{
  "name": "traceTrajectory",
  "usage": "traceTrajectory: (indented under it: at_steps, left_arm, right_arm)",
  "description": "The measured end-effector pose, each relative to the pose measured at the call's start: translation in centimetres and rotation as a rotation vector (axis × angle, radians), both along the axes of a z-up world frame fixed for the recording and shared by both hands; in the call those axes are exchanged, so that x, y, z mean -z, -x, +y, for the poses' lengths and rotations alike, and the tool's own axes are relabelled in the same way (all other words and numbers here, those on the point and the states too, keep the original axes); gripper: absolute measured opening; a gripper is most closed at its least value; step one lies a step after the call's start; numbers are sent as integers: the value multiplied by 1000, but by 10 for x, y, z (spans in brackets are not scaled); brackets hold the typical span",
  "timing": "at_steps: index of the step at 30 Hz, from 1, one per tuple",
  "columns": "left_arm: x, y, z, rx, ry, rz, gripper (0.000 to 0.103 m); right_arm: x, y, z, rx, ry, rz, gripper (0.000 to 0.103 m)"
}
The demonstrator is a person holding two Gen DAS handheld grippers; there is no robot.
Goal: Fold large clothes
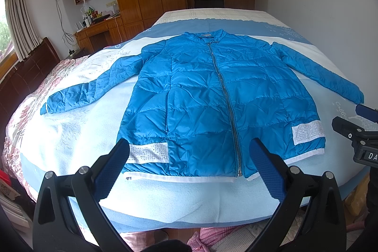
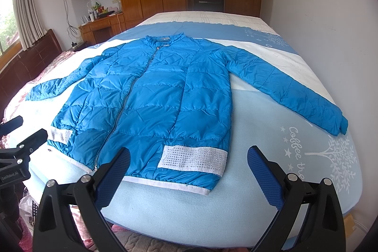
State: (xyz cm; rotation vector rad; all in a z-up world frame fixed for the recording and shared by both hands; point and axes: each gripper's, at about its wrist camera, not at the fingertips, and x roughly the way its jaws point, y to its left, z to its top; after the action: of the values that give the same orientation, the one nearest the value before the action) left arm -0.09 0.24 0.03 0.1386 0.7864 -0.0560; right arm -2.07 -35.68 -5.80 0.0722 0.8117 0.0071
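One blue quilted jacket (image 1: 212,96) lies flat, zipped, sleeves spread; both grippers' fingers (image 1: 118,167) gape wide.

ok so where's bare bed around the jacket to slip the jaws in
Bare blanket lies along the near edge below the hem, and between each sleeve and the body. The jacket fills the middle.

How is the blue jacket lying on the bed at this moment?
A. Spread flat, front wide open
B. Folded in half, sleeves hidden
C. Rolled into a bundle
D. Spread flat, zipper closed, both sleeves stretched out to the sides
D: the jacket lies flat on the bed, its zipper closed and both sleeves stretched outward.
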Motion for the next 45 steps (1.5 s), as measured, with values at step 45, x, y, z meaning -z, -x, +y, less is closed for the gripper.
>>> traceTrajectory:
  at_steps: [45]
  left_arm:
    - [21,-91,-37,126,16,135,100]
  right_arm:
    - [18,-60,-123,201,-88,36,99]
